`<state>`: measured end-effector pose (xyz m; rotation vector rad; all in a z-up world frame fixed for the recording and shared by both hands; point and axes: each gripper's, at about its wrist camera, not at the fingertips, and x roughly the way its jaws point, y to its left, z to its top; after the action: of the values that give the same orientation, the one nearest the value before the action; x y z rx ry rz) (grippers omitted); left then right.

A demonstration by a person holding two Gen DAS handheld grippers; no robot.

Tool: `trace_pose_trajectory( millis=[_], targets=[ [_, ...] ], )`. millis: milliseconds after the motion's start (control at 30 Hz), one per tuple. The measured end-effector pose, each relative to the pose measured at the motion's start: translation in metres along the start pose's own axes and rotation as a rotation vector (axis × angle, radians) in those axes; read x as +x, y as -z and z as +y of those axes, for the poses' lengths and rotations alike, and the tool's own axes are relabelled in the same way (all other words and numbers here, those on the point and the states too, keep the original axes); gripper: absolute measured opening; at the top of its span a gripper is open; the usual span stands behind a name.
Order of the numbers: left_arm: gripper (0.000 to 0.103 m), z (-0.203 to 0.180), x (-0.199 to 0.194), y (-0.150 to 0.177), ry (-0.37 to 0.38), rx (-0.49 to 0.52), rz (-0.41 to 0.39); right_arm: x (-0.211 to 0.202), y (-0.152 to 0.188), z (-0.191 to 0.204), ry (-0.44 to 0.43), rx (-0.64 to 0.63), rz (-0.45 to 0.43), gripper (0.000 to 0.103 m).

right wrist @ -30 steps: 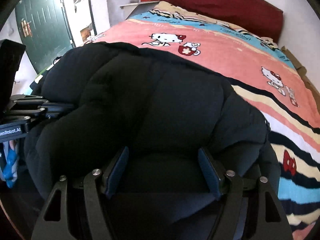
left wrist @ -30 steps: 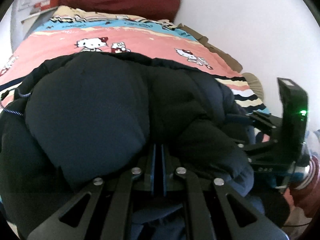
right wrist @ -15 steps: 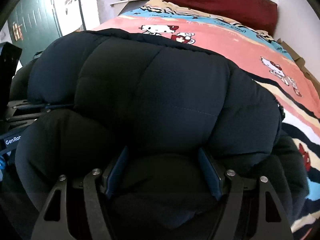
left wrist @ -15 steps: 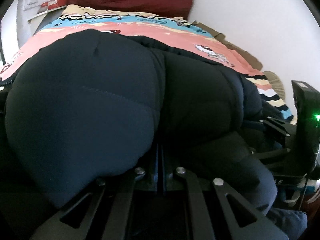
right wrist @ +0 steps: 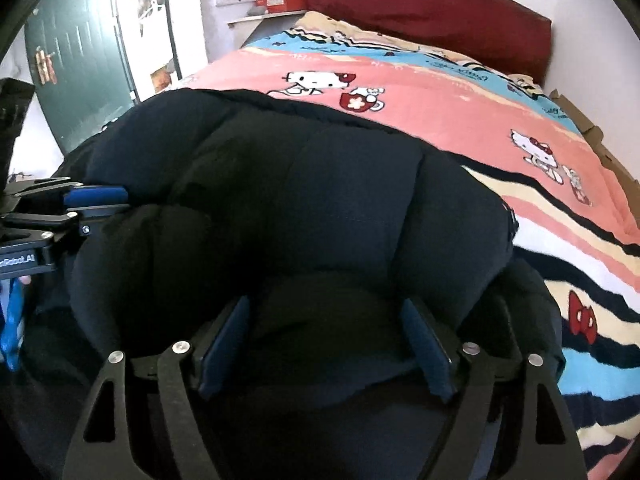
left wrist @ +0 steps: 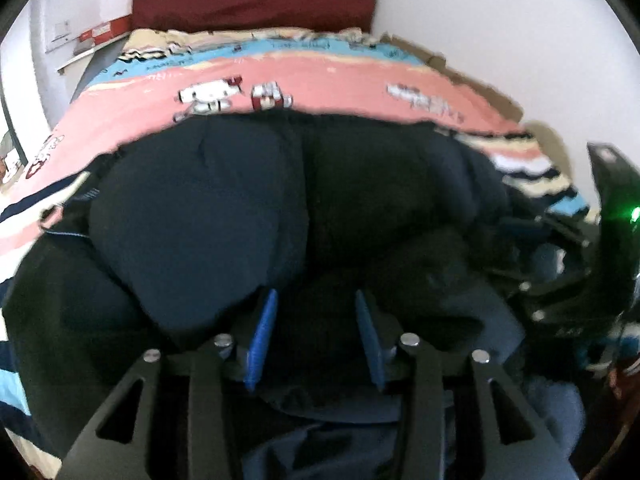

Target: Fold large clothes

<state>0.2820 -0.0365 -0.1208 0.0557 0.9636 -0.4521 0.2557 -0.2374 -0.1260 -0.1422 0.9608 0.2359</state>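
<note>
A dark navy puffer jacket lies bunched on the bed, folded over on itself; it also fills the right wrist view. My left gripper is open, its blue pads apart with jacket fabric lying loose between them. My right gripper is open wide, jacket fabric between its pads. The left gripper shows at the left edge of the right wrist view. The right gripper's body with a green light shows at the right edge of the left wrist view.
The bed has a pink, blue and striped Hello Kitty cover and a dark red headboard. A white wall runs along the bed's right side. A green door and a small shelf stand on the left.
My left gripper has opened and let go of the jacket. The lifted jacket has dropped back down and more of the bed cover shows. My right gripper stays open.
</note>
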Motion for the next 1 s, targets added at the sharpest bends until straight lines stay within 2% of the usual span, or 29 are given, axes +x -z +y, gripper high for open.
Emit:
trace_pose_trajectory(
  millis=[167,367,467,567,733,867,1000],
  targets=[
    [0.039,0.005,0.029,0.002,0.021,-0.030,0.028,0.031,0.010,-0.003,-0.012,-0.008,0.075,0.079],
    [0.040,-0.001,0.027,-0.001,-0.013,0.000,0.038,0.044,0.006,-0.001,0.015,-0.028,0.117,0.079],
    [0.040,0.000,0.008,-0.004,0.002,0.007,0.025,0.034,0.003,-0.001,0.012,-0.030,0.110,0.079],
    [0.040,0.008,-0.015,-0.012,0.024,-0.015,-0.025,0.021,0.000,-0.003,0.017,-0.043,0.090,0.080],
    [0.041,0.032,-0.042,-0.042,0.022,-0.053,-0.106,0.007,-0.009,-0.006,0.017,-0.048,0.057,0.081],
    [0.042,0.045,-0.038,-0.073,-0.018,-0.058,-0.124,-0.011,-0.024,-0.008,-0.009,-0.050,-0.004,0.081],
    [0.042,0.059,-0.005,-0.089,-0.058,-0.069,-0.066,-0.020,-0.052,-0.018,0.010,-0.019,-0.071,0.084]
  ],
)
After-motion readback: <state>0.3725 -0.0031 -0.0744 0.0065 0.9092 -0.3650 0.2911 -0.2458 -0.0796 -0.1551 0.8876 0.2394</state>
